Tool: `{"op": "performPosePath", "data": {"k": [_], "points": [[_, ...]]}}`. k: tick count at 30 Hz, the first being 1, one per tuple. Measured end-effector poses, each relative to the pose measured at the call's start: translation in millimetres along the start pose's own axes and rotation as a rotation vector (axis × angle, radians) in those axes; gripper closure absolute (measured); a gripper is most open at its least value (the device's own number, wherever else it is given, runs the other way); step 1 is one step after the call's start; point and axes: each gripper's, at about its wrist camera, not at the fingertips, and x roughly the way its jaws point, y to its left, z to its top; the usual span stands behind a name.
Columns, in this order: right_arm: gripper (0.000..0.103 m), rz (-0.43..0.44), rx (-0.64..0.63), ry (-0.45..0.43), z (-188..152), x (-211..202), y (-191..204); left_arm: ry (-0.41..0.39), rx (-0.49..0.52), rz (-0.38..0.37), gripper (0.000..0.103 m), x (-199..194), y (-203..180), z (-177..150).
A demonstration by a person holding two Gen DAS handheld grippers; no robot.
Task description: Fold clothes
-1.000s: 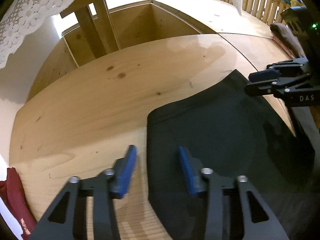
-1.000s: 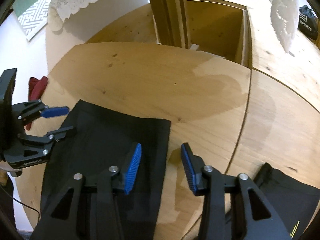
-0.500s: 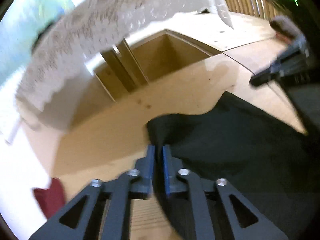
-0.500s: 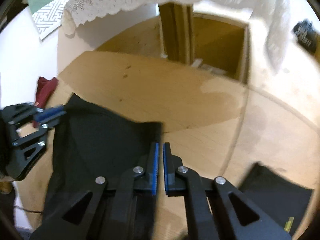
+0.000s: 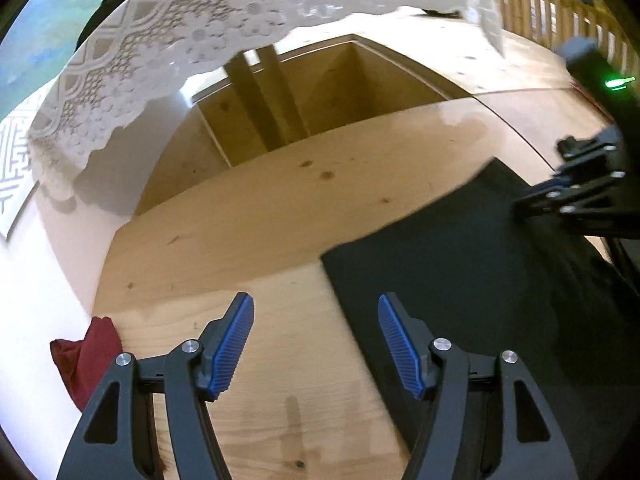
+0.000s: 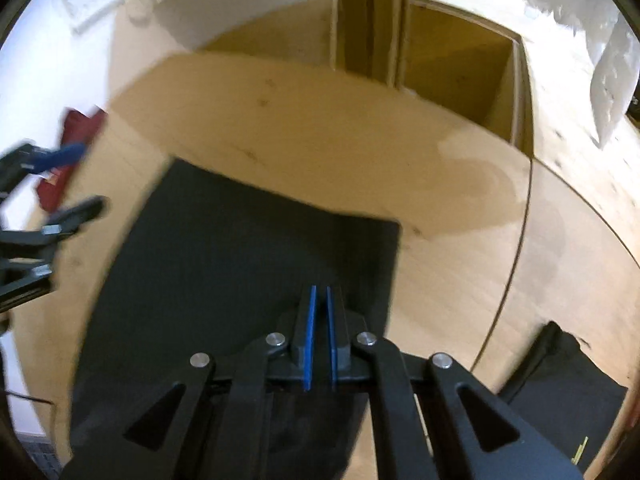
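A black garment (image 5: 460,280) (image 6: 240,260) lies flat on the wooden table (image 5: 280,208). My left gripper (image 5: 316,300) hovers over the garment's near left edge. Its jaws are opening and only bare wood and the cloth's edge show between them, below. In the right wrist view it (image 6: 80,176) appears at the far left, blurred. My right gripper (image 6: 320,290) is shut on the garment near its right edge, where the cloth bunches up around the pads. It (image 5: 560,192) shows at the right edge of the left wrist view.
A dark red cloth (image 5: 88,360) (image 6: 76,128) hangs off the table's left edge. A second black garment (image 6: 560,392) lies at the near right. Beyond the table are a wooden recess (image 5: 340,92) with an upright post, a lace curtain (image 5: 180,40) and a slatted fence (image 5: 560,12).
The left gripper shut at the garment's edge half a second ago and now stands open and higher. The right gripper shut on the garment's right edge and has moved with it.
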Motion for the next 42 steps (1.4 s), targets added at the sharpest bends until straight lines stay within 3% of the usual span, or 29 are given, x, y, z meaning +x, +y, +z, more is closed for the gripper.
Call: {"op": "performPosePath", "data": {"k": [4, 7, 9, 13, 18, 21, 24, 28, 30, 32, 34, 37, 42], "points": [[0.096, 0.031, 0.073, -0.033, -12.3, -45.3, -11.5, -0.02, 0.025, -0.065, 0.04, -36.2, -15.5, -13.4], [0.079, 0.058, 0.079, -0.108, -43.5, -112.8, -14.5, -0.051, 0.056, -0.108, 0.04, -84.4, -31.1, -37.8], [0.07, 0.073, 0.068, -0.151, -77.1, -159.0, -12.9, -0.051, 0.088, -0.156, 0.039, -115.2, -48.2, -63.9], [0.069, 0.072, 0.009, -0.152, -174.1, -220.2, 4.7, 0.013, 0.166, -0.265, 0.039, -155.0, -94.6, -120.8], [0.069, 0.048, -0.015, -0.057, -298.1, -231.2, 20.5, 0.112, 0.258, -0.394, 0.039, -180.6, -151.3, -181.3], [0.069, -0.008, 0.013, 0.013, -353.6, -217.7, 18.7, 0.169, 0.277, -0.398, 0.039, -178.0, -168.5, -203.8], [0.069, -0.006, 0.072, 0.048, -383.0, -204.9, 12.0, 0.221, 0.235, -0.393, 0.037, -165.3, -167.2, -217.9], [0.068, -0.001, 0.077, 0.034, -395.8, -208.8, 15.8, 0.248, 0.16, -0.392, 0.029, -158.7, -156.8, -220.9], [0.068, 0.018, 0.082, 0.022, -395.3, -221.0, 13.4, 0.238, 0.166, -0.326, 0.033, -165.4, -159.7, -216.3], [0.068, -0.028, 0.096, -0.055, -392.6, -251.6, 0.3, 0.2, 0.196, -0.274, 0.033, -182.8, -175.1, -205.6], [0.068, -0.094, 0.125, -0.115, -394.2, -280.5, -17.2, 0.132, 0.255, -0.27, 0.032, -206.9, -205.3, -192.0], [0.059, -0.172, 0.195, -0.179, -407.6, -317.7, -49.8, 0.034, 0.38, -0.321, 0.031, -239.7, -277.4, -169.9], [0.058, -0.182, 0.27, -0.193, -435.8, -339.8, -97.2, -0.025, 0.486, -0.466, 0.029, -257.4, -380.4, -138.1]]}}
